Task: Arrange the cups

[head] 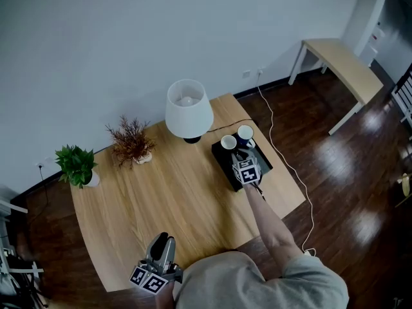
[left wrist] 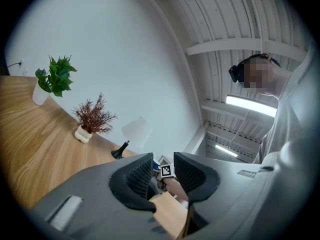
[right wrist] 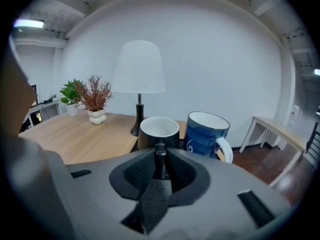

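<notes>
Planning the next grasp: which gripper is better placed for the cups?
Right. The right gripper has its fingers shut on the black cup; the left gripper is open, at the near edge of the table.

Black cup [right wrist: 150, 139], blue swirl-patterned mug [right wrist: 205, 136]

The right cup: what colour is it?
The cup is dark blue with pale swirls, white inside; right gripper view.

lower half of the black mug [right wrist: 159, 128] lost behind the right gripper [right wrist: 160, 159]; lamp [right wrist: 138, 66] base partly behind it; left gripper [head: 162, 238] rear end tucked under the person's grey shirt [head: 257, 282] in head view.
</notes>
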Action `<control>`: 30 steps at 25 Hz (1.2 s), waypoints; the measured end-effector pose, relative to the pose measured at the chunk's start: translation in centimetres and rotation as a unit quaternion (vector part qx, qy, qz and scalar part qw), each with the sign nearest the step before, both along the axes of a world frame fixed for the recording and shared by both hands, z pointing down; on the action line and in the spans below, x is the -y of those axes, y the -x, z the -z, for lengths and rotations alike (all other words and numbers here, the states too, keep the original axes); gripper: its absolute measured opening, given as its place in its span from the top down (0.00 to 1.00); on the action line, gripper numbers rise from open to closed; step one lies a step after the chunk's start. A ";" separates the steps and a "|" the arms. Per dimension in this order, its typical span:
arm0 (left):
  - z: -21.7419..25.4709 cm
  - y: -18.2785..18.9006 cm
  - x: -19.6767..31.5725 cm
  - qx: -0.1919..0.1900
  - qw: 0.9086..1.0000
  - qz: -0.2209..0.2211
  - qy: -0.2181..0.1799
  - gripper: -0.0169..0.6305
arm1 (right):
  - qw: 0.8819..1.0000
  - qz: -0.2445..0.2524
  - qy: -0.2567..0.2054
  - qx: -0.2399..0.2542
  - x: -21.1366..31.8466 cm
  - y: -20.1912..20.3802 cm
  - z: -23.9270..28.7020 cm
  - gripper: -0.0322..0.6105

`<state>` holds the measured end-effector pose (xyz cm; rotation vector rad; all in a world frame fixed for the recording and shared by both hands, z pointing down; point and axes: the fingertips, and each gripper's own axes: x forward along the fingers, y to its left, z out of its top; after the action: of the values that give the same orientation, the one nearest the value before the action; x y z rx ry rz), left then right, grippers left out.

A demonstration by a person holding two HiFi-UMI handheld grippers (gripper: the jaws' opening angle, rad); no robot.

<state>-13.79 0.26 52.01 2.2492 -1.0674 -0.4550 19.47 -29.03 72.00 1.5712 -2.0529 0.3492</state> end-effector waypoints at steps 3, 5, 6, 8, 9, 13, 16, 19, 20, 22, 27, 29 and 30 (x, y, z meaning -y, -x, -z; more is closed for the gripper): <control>0.0 -0.1 0.0 -0.001 1.000 -0.002 0.000 0.78 | 1.000 -0.009 0.000 0.004 0.1 0.3 0.0 0.82; -0.1 0.0 0.0 -0.001 1.000 -0.004 0.000 0.78 | 1.000 -0.013 -0.002 0.005 0.2 0.5 0.0 0.82; -0.1 0.0 -0.1 -0.001 1.000 -0.005 0.000 0.78 | 1.000 -0.016 -0.002 0.004 0.1 0.6 0.1 0.82; -0.1 0.1 -0.3 -0.002 1.000 -0.004 0.001 0.78 | 1.000 -0.020 0.000 -0.001 -0.1 0.7 0.5 0.81; -0.1 0.1 -0.3 -0.002 1.000 -0.004 0.001 0.78 | 1.000 -0.023 0.003 -0.003 -0.2 0.8 0.4 0.81; 0.1 -0.1 -0.4 -0.005 1.000 -0.006 0.000 0.79 | 0.999 -0.042 0.023 0.017 -1.3 0.1 0.1 0.66; 0.5 -0.7 -0.1 -0.006 1.000 -0.010 -0.003 0.78 | 0.997 -0.049 0.026 0.050 -4.4 -1.0 0.9 0.66; 1.1 -0.8 0.7 0.002 1.000 -0.013 -0.009 0.78 | 0.991 0.022 -0.007 0.134 -9.2 2.5 4.7 0.74; 1.2 -0.8 1.0 0.003 1.000 -0.012 -0.011 0.78 | 0.984 0.065 -0.015 0.167 -11.0 4.6 5.7 0.76; 1.4 -0.9 1.6 0.002 1.000 -0.011 -0.014 0.78 | 0.963 0.148 -0.014 0.223 -14.9 9.2 7.5 0.79; 1.5 -1.0 1.9 0.001 1.000 -0.013 -0.014 0.78 | 0.904 0.251 0.017 0.345 -23.5 18.5 11.0 0.79; 1.5 -1.1 1.5 -0.002 1.000 -0.013 -0.014 0.78 | 0.883 0.275 0.023 0.379 -26.2 21.6 12.1 0.79; 1.5 -1.2 1.3 -0.003 1.000 -0.014 -0.014 0.78 | 0.876 0.287 0.026 0.387 -27.3 22.9 12.4 0.79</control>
<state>-12.55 -1.06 50.54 2.2833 -1.0315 -0.4665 -3.43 -1.70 59.56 0.7403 -2.9434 0.8913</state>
